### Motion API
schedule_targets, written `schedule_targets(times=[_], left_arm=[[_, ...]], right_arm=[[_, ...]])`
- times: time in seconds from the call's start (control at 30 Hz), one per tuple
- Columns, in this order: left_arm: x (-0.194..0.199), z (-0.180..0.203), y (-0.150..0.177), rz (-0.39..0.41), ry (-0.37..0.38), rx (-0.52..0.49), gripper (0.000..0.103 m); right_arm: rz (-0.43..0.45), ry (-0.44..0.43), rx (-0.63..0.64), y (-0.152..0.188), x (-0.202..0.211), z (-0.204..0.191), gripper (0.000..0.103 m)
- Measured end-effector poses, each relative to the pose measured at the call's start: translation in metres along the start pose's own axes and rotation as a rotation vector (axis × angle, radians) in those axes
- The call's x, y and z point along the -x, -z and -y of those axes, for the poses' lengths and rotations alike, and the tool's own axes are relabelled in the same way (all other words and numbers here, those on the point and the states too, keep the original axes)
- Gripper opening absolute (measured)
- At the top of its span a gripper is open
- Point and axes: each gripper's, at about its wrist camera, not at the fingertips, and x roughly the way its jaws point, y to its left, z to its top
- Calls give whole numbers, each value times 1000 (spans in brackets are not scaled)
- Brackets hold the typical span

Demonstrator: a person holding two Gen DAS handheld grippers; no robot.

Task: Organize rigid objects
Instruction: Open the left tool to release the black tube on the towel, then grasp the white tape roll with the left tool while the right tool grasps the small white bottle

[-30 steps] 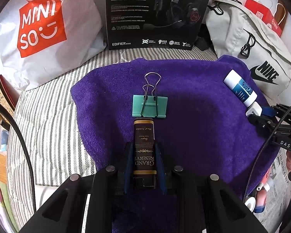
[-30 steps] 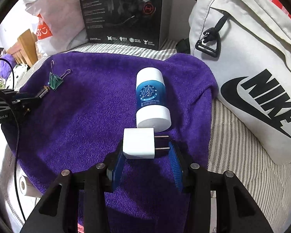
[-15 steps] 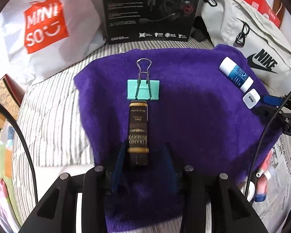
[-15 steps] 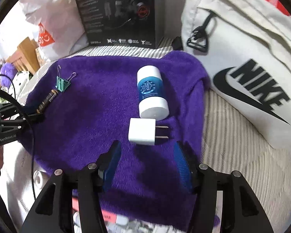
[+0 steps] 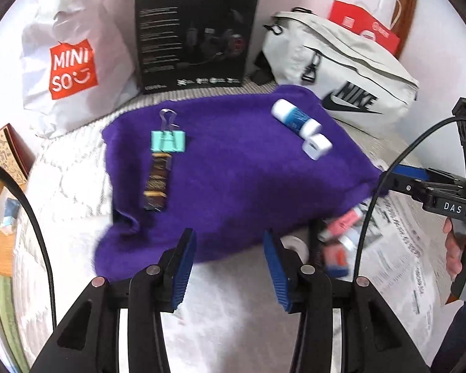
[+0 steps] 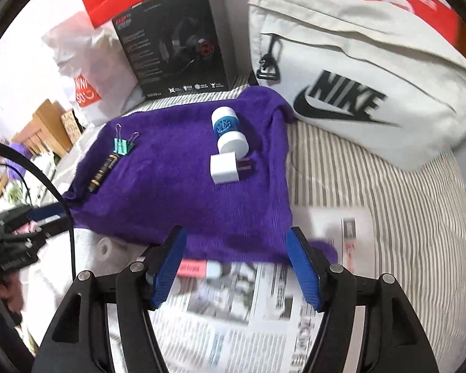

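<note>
Hovering wide open and empty near the towel [image 5: 233, 171], both grippers [image 5: 230, 267] [image 6: 236, 267] are seemingly seeking another item, perhaps the pink tube [image 6: 194, 269].

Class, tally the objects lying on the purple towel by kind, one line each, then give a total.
Binder clip: 1
Dark labelled bar: 1
Blue-and-white tube: 1
White plug adapter: 1
Total on the purple towel: 4

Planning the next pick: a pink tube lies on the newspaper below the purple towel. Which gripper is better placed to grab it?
Right gripper, probably: open, with the pink tube by its left finger. The left gripper, also open, sits farther off.
</note>
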Motion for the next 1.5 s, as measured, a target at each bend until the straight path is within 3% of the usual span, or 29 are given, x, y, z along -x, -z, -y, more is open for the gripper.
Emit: schedule_targets(times=[0.2, 0.37, 0.63, 0.73, 1.13, 1.5], left_arm=[[-15, 27, 5, -38, 58, -18, 43], [-31, 45, 7, -76, 44, -38, 43], [-60, 44, 11, -153, 17, 3, 43], [-61, 44, 10, -143, 14, 2, 27], [-62, 51, 9, -138, -16, -29, 28], [-46, 23, 24, -134, -43, -13, 27]], right_arm=[[21, 29, -15, 11, 17, 8, 67], [21, 20, -15, 20, 22, 14, 69], [-20, 23, -11, 30, 8, 22, 69], [-39, 29, -8, 32, 2, 24, 69], [-71, 13, 17, 37, -6, 19, 69], [-75, -112, 59, 41, -11, -10, 69]])
